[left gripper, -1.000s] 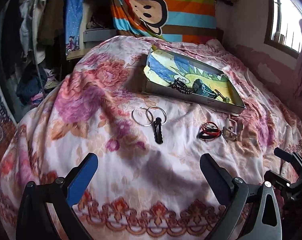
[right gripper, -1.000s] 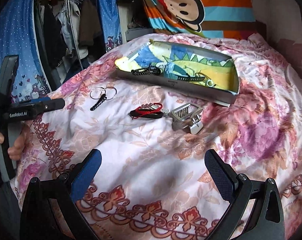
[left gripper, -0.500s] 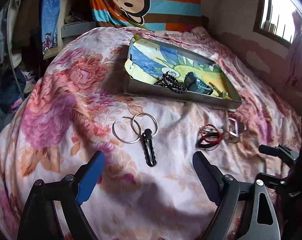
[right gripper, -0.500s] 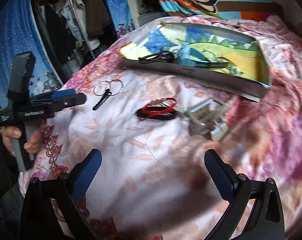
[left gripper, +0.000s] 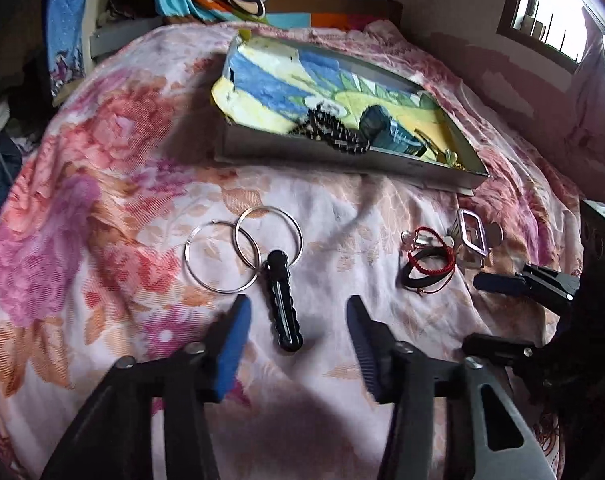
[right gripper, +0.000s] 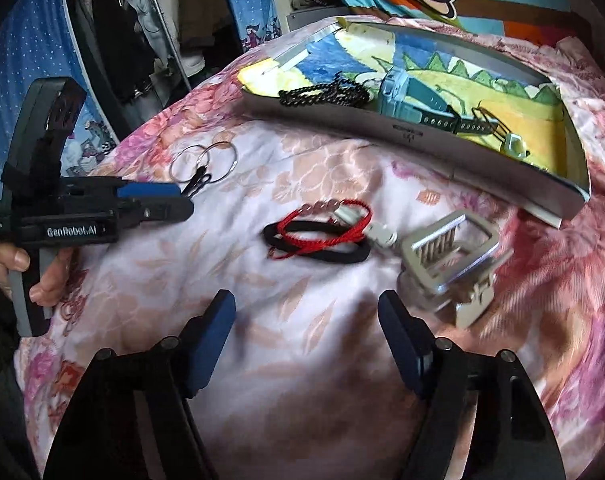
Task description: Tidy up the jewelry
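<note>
Over black clip (left gripper: 282, 300), left fingers (left gripper: 232, 336) apart, empty

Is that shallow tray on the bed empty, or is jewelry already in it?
Not empty. The tray already holds a black bead bracelet, a dark watch and a small metal piece near its right end.

The bedspread (left gripper: 114, 152) is soft printed cloth with a light sheen. On it, two hoops (left gripper: 242, 248) are thin polished metal, and the black clip (left gripper: 282, 304) touching them is glossy plastic. The tray (right gripper: 422, 140) behind them has matt grey walls.
</note>
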The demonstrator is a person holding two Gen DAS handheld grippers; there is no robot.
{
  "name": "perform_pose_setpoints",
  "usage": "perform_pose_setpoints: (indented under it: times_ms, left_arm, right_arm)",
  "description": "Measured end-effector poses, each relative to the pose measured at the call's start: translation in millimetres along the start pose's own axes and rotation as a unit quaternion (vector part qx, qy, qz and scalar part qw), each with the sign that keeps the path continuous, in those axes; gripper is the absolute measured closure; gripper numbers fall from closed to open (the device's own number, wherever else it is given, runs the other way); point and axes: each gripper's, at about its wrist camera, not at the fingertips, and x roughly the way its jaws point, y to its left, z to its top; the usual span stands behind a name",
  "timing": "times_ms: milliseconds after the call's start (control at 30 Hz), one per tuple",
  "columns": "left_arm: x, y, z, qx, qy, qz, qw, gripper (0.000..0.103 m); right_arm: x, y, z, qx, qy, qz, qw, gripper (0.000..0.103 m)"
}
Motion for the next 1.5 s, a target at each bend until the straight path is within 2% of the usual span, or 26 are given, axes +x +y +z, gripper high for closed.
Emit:
perform_pose_setpoints:
  times_ms: [133,233,300,333,467,567,633,767,900,1033,1367,1500]
  left_arm:
    - [11.7,-1.0,0.8,0.009,0.017,0.022,0.9996,0.071]
    - [12.5,4.5,2.8,-0.009,0.016,0.022,0.9996,0.080]
    - [13.2,9.6,3.1,-0.026,0.017,0.025,0.9992,0.090]
    - [13.2,11.7,2.8,-0.035,0.016,0.025,0.9990,0.090]
    - [13.0,13.2,1.4,-0.056,0.014,0.020,0.9982,0.091]
    - [14.1,6.9,-0.8,-0.053,0.013,0.016,0.9984,0.091]
    - [14.6,3.4,-1.4,-0.053,0.013,0.011,0.9985,0.091]
    - [15.1,4.6,-1.3,-0.059,0.014,0.005,0.9981,0.091]
    - [14.9,7.7,-1.1,-0.069,0.014,-0.001,0.9975,0.091]
    - [14.9,7.6,-1.4,-0.068,0.014,-0.001,0.9976,0.091]
    - [14.0,7.6,-1.4,-0.070,0.015,-0.004,0.9974,0.091]
    - [11.0,5.2,-2.6,-0.077,0.018,-0.023,0.9966,0.091]
  right_arm:
    - [9.0,-6.4,5.6,0.007,-0.001,-0.008,1.000,0.041]
    - [12.9,-9.4,8.7,0.012,-0.005,-0.013,1.000,0.043]
    - [16.1,-9.4,11.3,0.011,-0.008,-0.014,1.000,0.044]
    - [18.0,-8.9,12.5,0.010,-0.008,-0.015,1.000,0.044]
    - [22.9,-5.2,16.9,-0.003,-0.013,-0.018,1.000,0.047]
    - [23.2,-3.7,18.7,-0.009,-0.019,-0.018,1.000,0.056]
    - [23.0,-3.6,19.0,-0.010,-0.022,-0.015,1.000,0.070]
    - [22.1,-3.5,18.6,-0.011,-0.024,-0.010,1.000,0.077]
    - [21.4,-2.3,17.6,-0.016,-0.028,-0.005,0.999,0.090]
    - [19.8,1.3,16.2,-0.026,-0.033,0.002,0.999,0.095]
    - [4.7,15.2,11.9,-0.056,-0.051,0.023,0.997,0.097]
    - [-6.2,21.0,6.1,-0.061,-0.050,0.027,0.996,0.097]
